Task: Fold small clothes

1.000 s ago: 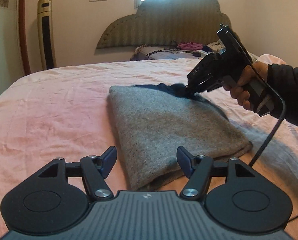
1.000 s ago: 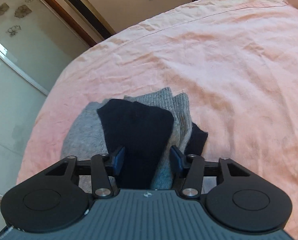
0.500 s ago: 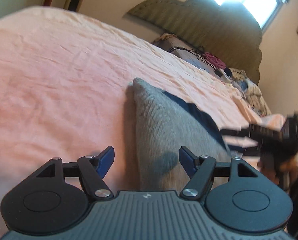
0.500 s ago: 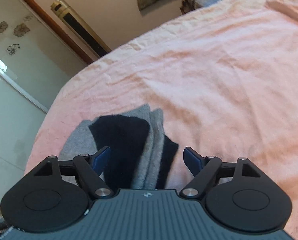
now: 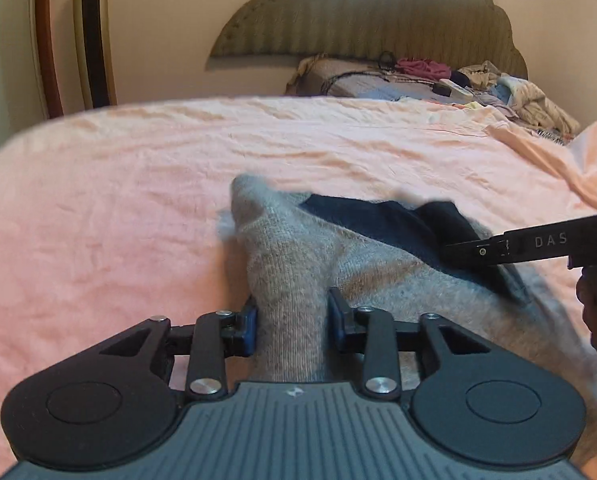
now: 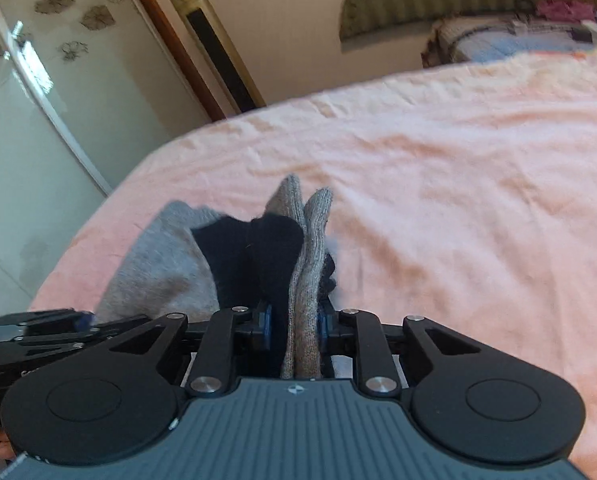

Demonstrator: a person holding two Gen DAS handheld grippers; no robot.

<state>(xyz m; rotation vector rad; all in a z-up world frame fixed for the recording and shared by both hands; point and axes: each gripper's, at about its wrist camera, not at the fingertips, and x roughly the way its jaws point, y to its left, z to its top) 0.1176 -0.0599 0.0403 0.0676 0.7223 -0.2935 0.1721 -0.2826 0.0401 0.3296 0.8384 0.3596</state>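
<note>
Nearest, the left gripper (image 5: 291, 322) is closing on a bunched ridge of the grey knit garment (image 5: 338, 264), pads pressing it. To its right, the right gripper (image 6: 294, 322) is closing on the grey and navy layered edge. Likely both pinch corners to lift and fold over the pink bedsheet (image 5: 118, 200) beyond.
</note>
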